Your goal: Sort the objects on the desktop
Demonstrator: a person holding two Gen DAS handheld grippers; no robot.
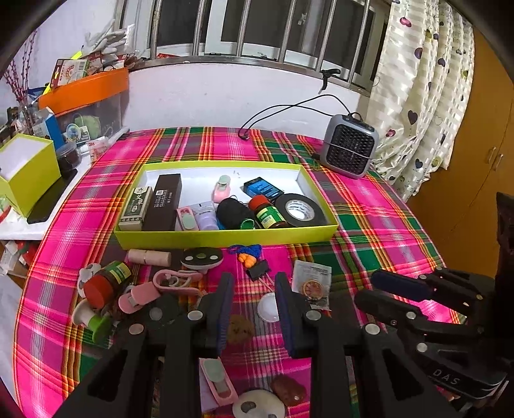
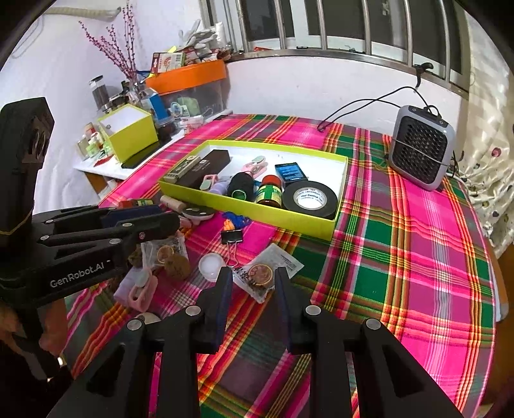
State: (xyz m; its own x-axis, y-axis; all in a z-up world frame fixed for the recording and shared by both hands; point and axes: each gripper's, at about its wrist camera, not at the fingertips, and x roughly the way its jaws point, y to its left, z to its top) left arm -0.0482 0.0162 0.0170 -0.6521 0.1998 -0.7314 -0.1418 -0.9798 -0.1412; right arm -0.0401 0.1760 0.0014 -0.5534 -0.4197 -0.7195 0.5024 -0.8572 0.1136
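Binder clip (image 2: 232, 237) flat on tablecloth (image 2: 401, 257), wire handles toward camera.

- Tablecloth (image 1: 369, 205): plaid, magenta-pink and green, with yellow and orange lines.
- Tray (image 1: 225, 236): lime-green walls, white inside.
- Tape roll (image 1: 302, 209): black, white core.
- Long box (image 1: 163, 202): dark brown.
- Small jar (image 1: 268, 212): red cap, green label.
- Fan heater (image 1: 350, 149): grey body, black grille.
- Curtain (image 1: 414, 96): cream stripes, heart print.
- Bin lid (image 1: 86, 86): orange.

Home room, plaid tablecloth (image 1: 369, 209), heart-print curtain (image 1: 417, 96), barred window (image 1: 257, 29), cluttered side shelf (image 2: 106, 167)
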